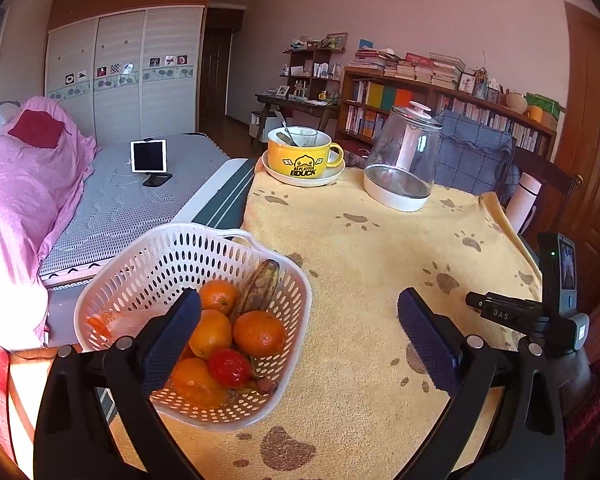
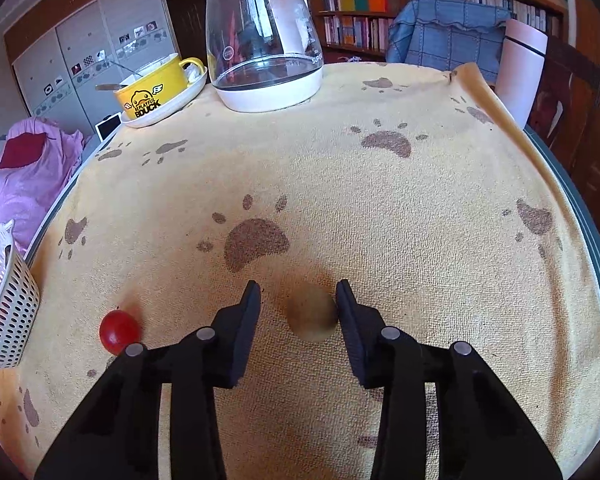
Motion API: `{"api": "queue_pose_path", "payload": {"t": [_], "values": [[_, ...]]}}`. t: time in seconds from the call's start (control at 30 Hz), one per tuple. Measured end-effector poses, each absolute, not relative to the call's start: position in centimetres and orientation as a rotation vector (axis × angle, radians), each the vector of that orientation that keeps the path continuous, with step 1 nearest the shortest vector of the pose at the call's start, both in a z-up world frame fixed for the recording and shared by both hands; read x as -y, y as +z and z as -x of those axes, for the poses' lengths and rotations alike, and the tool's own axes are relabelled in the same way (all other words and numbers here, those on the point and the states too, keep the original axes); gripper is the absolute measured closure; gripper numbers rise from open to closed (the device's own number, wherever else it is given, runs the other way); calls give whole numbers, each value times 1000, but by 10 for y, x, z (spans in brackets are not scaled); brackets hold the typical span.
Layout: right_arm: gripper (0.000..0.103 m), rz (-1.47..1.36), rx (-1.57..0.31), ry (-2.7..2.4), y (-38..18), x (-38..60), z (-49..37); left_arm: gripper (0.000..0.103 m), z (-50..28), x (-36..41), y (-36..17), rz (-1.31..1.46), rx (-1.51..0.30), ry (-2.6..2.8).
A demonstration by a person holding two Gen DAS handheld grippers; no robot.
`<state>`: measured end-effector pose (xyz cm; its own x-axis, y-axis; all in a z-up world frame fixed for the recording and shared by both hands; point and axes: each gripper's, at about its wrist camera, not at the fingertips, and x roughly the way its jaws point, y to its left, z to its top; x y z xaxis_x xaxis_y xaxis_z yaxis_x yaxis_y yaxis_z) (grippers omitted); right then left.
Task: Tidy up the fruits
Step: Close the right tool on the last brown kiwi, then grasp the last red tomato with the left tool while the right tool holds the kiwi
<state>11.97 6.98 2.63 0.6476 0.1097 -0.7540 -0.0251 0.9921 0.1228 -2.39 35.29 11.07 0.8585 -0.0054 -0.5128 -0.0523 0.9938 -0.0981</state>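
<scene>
- Right hand-held gripper (image 2: 297, 312): jaws part-open, straddling a small round tan-brown fruit (image 2: 311, 313) on the yellow paw-print towel (image 2: 380, 208) covering the tabletop. Right pad looks to be touching or nearly touching the fruit's side; left pad clearly apart from it. Nothing gripped yet.
- Left hand-held gripper (image 1: 300, 320): jaws wide, empty, held by the white perforated basket (image 1: 260, 408); its left finger overlaps the basket's contents in view.
- Basket holds oranges (image 1: 259, 333), a dark-spotted banana (image 1: 260, 286), a red fruit (image 1: 229, 367). In the right wrist view the basket sits far left of the tan fruit, at the towel's edge.
- Small red fruit, prob. a cherry tomato (image 2: 119, 331), lies loose on the towel btwn the basket and the tan fruit, just left of the right gripper's left finger.
- Step in hand (my read): grab the tan fruit, then carry it to the basket.
- To do it well: shift the gripper a bit right so the fruit sits centred btwn the pads, else the right pad will shove it and it may roll.
- Close slowly, pads at the fruit's widest part, low near the towel w/o snagging the pile.
- Squeeze lightly; it looks small and maybe soft.
- Lift straight up before heading basket-ward, passing over the tomato, not through it.
- Glass kettle (image 2: 266, 40) and yellow duck mug (image 2: 152, 88) stand well beyond the fruit, out of the path.
</scene>
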Motion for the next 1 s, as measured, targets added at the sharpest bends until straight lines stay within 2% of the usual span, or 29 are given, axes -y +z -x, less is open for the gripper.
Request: {"api": "queue_pose_path", "payload": {"t": [0.17, 1.0], "values": [[78, -79, -862, 62, 22, -69, -117, 3, 22, -346, 107, 91, -548, 13], [78, -177, -770, 118, 33, -41, -62, 4, 10, -263, 90, -103, -586, -61]]}}
